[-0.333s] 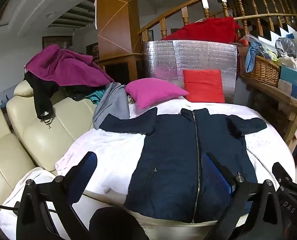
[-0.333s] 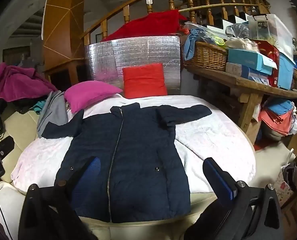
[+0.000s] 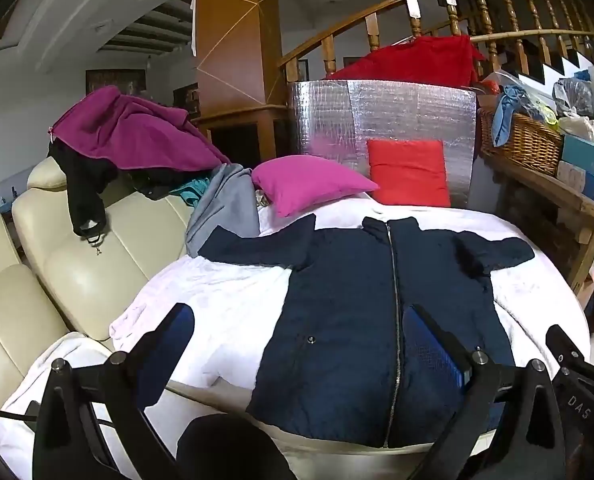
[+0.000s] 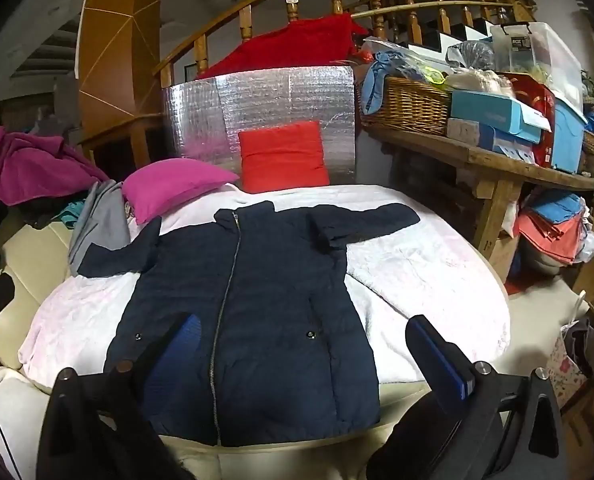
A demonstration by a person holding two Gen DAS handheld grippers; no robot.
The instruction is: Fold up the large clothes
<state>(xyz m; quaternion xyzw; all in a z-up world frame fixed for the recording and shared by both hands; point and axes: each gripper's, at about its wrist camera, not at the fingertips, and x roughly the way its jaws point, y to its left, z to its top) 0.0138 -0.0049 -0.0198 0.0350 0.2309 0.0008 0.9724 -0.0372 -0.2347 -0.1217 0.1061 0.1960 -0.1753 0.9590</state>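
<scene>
Left wrist view shows a navy jacket [image 3: 345, 320] lying flat, zipped, front side up, on a white blanket [image 3: 225, 296] that covers a rounded bed. Its hem is near the close edge of the bed; its collar points to a pink pillow [image 3: 309, 182] and a red cushion [image 3: 411, 172] at the far end. Both sleeves are spread out sideways, and white blanket stays free on each side of the jacket. On the left a cream sofa [image 3: 77, 264] touches the bed, with a purple garment [image 3: 129, 136] thrown over its back. In the right wrist view a wooden counter [image 4: 493, 160] stands to the right of the bed. On it a wicker basket [image 4: 405, 108] holds blue cloth, and boxes stand beside it. The left claw [image 3: 299, 344] is fully open above the jacket's lower part and holds nothing. The right claw [image 4: 305, 354] is also wide open, above the hem, and grips nothing.
</scene>
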